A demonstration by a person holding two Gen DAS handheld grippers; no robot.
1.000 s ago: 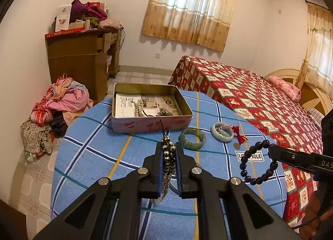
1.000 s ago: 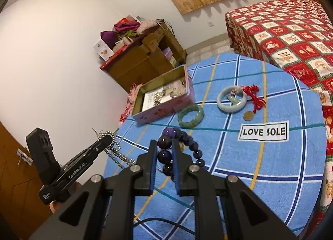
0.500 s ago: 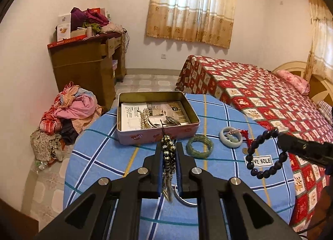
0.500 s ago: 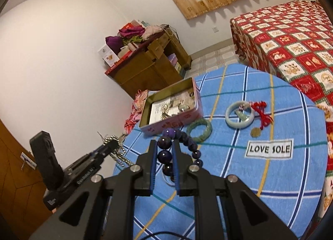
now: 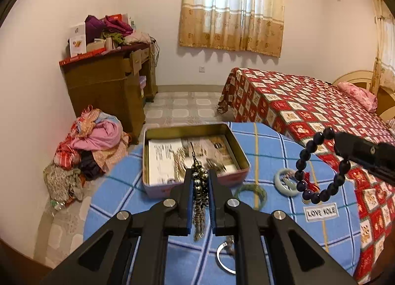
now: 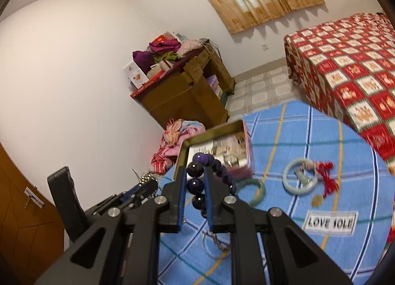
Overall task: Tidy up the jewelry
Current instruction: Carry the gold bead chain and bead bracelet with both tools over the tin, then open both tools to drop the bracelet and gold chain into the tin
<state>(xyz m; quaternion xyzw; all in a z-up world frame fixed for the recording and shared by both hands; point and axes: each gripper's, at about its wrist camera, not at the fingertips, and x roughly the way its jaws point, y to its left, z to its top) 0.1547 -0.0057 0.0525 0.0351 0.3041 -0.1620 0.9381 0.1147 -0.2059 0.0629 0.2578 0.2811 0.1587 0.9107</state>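
My left gripper (image 5: 200, 176) is shut on a metal bead chain (image 5: 199, 198) that hangs from its tips above the table, just in front of the open tin box (image 5: 237, 147). My right gripper (image 6: 195, 173) is shut on a dark purple bead bracelet (image 6: 196, 182), held in the air above the table; the bracelet also shows in the left wrist view (image 5: 318, 168). The tin (image 6: 246, 151) holds papers and some jewelry. A green bangle (image 5: 250, 194), a pale jade bangle (image 5: 286, 182) with a red tassel (image 6: 327, 177) and a coin (image 6: 317, 201) lie on the blue checked cloth.
A silver ring (image 5: 224, 259) lies on the cloth under the left gripper. A "LOVE SOLE" label (image 6: 329, 222) is sewn on the cloth. A bed (image 5: 308, 104) stands to the right, a wooden desk (image 5: 108, 84) and a clothes pile (image 5: 91, 141) to the left.
Both grippers have risen and moved toward the tin box with their jewelry; the table looks farther below. Grips are unchanged.
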